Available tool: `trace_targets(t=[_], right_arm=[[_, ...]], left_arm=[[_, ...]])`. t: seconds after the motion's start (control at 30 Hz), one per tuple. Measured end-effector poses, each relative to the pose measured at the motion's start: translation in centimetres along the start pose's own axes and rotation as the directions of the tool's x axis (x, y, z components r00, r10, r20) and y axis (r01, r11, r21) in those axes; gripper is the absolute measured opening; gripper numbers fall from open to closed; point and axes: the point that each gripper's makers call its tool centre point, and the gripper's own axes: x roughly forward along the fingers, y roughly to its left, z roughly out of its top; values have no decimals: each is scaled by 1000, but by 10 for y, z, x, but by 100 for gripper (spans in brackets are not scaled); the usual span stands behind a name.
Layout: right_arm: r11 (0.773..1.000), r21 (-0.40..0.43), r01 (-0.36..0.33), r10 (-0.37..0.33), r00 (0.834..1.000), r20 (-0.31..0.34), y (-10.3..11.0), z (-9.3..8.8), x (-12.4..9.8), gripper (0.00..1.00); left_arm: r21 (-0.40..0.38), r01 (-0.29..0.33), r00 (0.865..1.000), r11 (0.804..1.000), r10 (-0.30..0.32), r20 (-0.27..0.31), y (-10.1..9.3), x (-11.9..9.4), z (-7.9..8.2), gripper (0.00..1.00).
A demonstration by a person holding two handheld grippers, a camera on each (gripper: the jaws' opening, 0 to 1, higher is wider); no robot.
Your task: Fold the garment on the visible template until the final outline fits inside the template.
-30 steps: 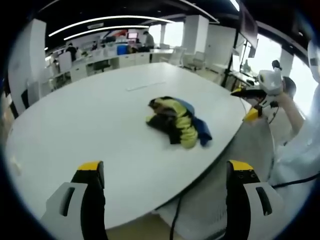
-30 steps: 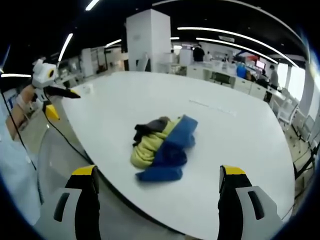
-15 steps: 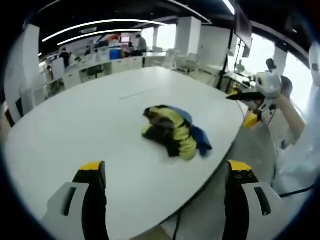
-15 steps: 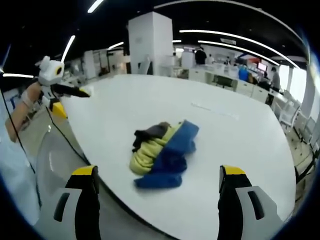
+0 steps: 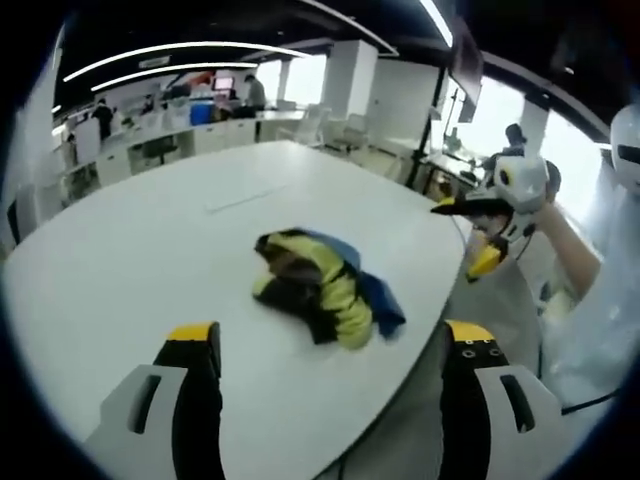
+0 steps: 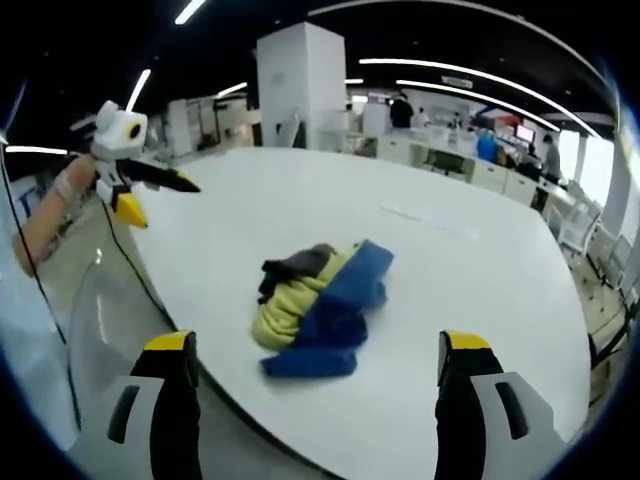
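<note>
Hand-held gripper (image 6: 311, 395) short of crumpled garment (image 6: 312, 306)

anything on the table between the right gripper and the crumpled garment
Nothing: in the right gripper view, bare white table lies between the right gripper and the garment.

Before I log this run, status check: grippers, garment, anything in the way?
Left gripper and right gripper open, holding nothing. Garment bunched on white table, unfolded. Nothing in the way.

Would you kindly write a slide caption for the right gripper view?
Open right gripper faces a crumpled yellow, blue and dark garment on a white table; left gripper at left.
</note>
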Motion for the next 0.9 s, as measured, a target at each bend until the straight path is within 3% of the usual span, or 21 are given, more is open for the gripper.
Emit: trace_targets(t=[0.4, 0.9], right_arm=[[1000, -14, -22, 22, 1000, -20, 2, -3, 8, 99], [1000, -14, -14, 13, 1000, -4, -7, 4, 11, 99]], left_arm=[[-32, 61, 998, 998, -60, 16, 0, 23, 8, 84], [-34, 114, 993, 993, -116, -34, 0, 54, 7, 79]])
